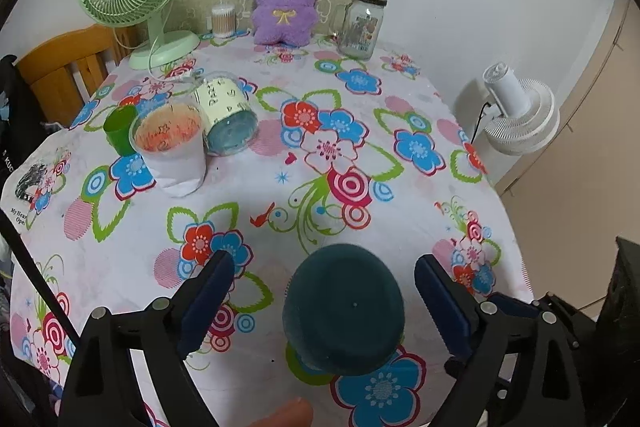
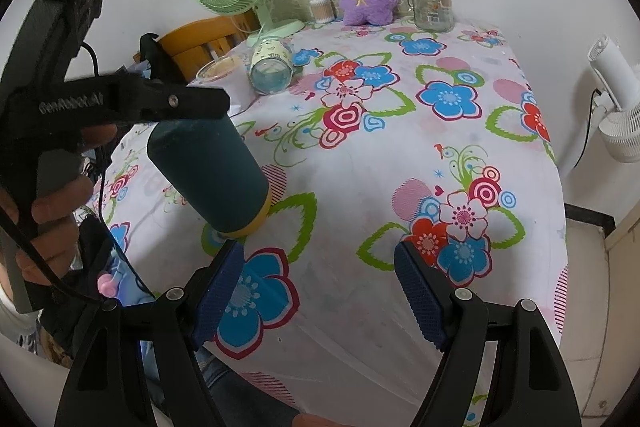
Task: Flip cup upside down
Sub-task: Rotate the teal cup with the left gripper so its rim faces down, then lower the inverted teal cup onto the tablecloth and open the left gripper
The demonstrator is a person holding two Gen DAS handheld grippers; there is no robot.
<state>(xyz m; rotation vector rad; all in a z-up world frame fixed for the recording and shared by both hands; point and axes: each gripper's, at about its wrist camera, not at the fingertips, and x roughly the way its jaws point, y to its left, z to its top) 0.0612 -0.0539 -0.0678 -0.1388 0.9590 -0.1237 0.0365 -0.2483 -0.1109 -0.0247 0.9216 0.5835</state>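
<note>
Your cup (image 2: 208,175), dark teal with a yellow band at its mouth, stands upside down on the tablecloth (image 2: 360,163) near the front left edge. The closed base faces up and the yellow rim meets the cloth. Its long axis runs roughly vertical; in the right wrist view it seems to lean, base toward the left, though the fisheye may account for that. In the left wrist view you look almost straight down on the round base (image 1: 344,311).

Your left gripper (image 1: 324,291) is spread wide, one blue pad on each side of the cup with cloth showing in both gaps, so in that view neither pad touches it. In the right wrist view one black finger (image 2: 200,103) crosses just over the cup's base; whether it makes contact there cannot be told.

Your right gripper (image 2: 320,291) is also spread wide and holds nothing. It hovers over bare cloth near the front edge, with the cup just beyond its left pad.

Further back on the left, a clear jar (image 1: 226,115) lies on its side, next to an upright white cup (image 1: 172,151) and a small green cup (image 1: 120,131).
</note>
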